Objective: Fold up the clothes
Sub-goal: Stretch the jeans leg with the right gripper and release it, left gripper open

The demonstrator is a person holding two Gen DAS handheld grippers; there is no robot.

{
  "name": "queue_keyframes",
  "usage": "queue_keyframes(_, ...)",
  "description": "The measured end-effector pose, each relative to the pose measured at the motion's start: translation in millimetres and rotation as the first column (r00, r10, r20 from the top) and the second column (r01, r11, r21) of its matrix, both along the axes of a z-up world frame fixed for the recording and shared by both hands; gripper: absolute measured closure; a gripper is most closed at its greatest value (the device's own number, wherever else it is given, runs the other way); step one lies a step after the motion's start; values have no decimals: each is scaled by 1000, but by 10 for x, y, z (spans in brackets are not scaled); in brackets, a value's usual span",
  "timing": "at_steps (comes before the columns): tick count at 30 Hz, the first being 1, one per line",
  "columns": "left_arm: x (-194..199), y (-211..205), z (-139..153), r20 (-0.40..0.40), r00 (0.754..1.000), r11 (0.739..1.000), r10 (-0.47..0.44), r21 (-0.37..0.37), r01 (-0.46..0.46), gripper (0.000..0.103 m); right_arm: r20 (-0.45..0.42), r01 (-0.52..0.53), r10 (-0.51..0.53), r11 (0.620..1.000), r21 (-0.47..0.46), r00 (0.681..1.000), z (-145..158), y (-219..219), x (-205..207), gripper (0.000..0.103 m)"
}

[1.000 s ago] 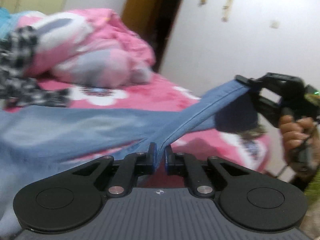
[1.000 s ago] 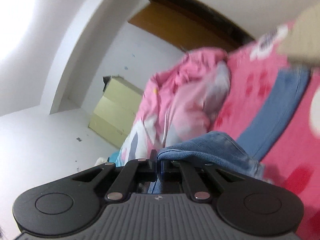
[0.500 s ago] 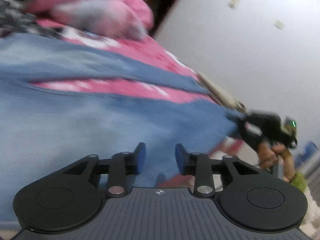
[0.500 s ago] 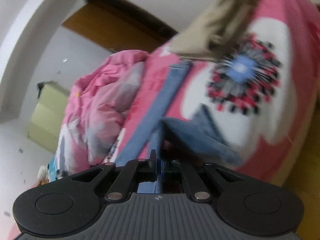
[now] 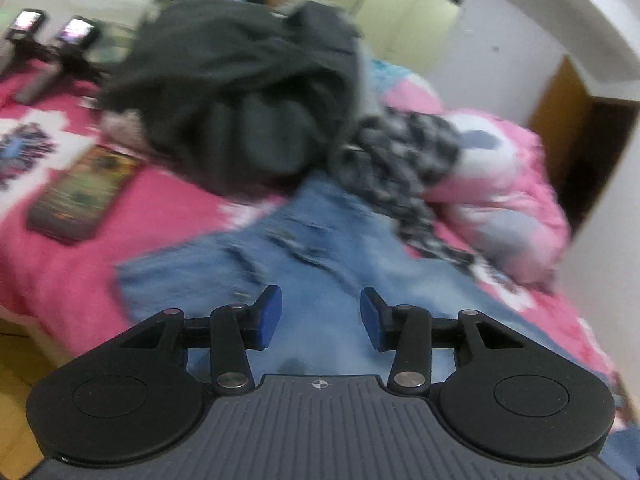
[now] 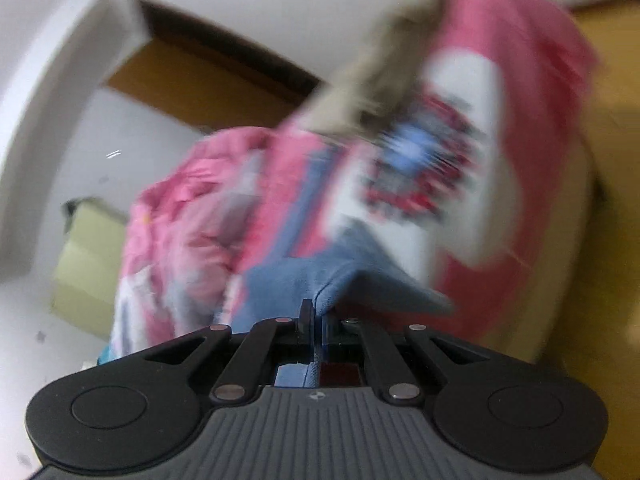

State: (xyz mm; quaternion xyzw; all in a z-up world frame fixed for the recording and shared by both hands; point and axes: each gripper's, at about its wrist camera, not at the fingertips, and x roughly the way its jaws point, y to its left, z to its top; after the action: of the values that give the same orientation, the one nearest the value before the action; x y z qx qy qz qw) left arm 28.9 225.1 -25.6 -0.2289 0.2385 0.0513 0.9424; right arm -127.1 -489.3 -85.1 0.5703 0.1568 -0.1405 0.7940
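Observation:
Blue jeans [image 5: 320, 260] lie spread on the pink bedspread [image 5: 60, 264] in the left wrist view. My left gripper [image 5: 320, 316] hovers over them, open, with nothing between its blue pads [image 5: 268, 316]. In the right wrist view my right gripper [image 6: 316, 320] is shut on a fold of the jeans [image 6: 304, 276]. The denim rises into a peak at the closed fingers. One jeans leg [image 6: 308, 188] runs away across the bed toward a tan garment [image 6: 384, 76].
A dark grey garment pile [image 5: 240, 92] and a black-and-white patterned cloth [image 5: 404, 160] lie beyond the jeans. A pink duvet [image 5: 504, 184] is bunched at right. A book [image 5: 80, 196] rests at left. The bed's edge and wooden floor [image 6: 616, 160] show at right.
My left gripper let go of the jeans, opened wide and swung to face the bed's far side. The right gripper kept its hold and tilted further down toward the bed.

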Motion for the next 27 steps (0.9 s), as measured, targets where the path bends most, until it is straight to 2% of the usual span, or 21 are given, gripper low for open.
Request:
queue_keyframes(2, 21, 74, -30, -18, 1000, 1000, 18, -14, -18, 60, 20, 21, -23, 998, 60, 1000, -42, 17, -93, 100)
queue_keyframes(4, 43, 125, -52, -30, 999, 999, 22, -29, -23, 59, 76, 13, -17, 999, 49, 997, 138, 67, -146, 100)
queue_keyframes(7, 76, 108, -72, -39, 999, 1000, 13, -2, -13, 55, 127, 12, -6, 999, -50, 992, 488, 111, -227, 100)
queue_keyframes(9, 40, 109, -95, -51, 999, 1000, 11, 5, -11, 55, 120, 24, -12, 995, -97, 993, 567, 108, -321, 100)
queue_keyframes(11, 17, 143, -138, -61, 998, 1000, 12, -7, -12, 55, 53, 35, -29, 994, -101, 998, 469, 71, -391, 100)
queue_keyframes(14, -28, 198, -190, -73, 997, 999, 19, -25, -20, 55, -102, 31, -37, 997, -65, 994, 175, -11, -441, 99)
queue_keyframes(15, -32, 216, -205, -75, 997, 999, 19, -32, -21, 55, -124, 34, -39, 999, -41, 992, 97, -38, -463, 98)
queue_keyframes(22, -37, 285, -262, -94, 995, 999, 21, -44, -25, 55, -163, 160, -148, 985, 68, 975, -208, -270, -766, 93)
queue_keyframes(26, -18, 277, -263, -102, 995, 999, 22, -37, -26, 53, -214, 330, -304, 939, 99, 928, -407, -472, -1053, 87)
queue_keyframes(27, -9, 267, -257, -106, 994, 999, 22, -34, -25, 53, -216, 339, -307, 932, 130, 927, -483, -504, -1075, 83)
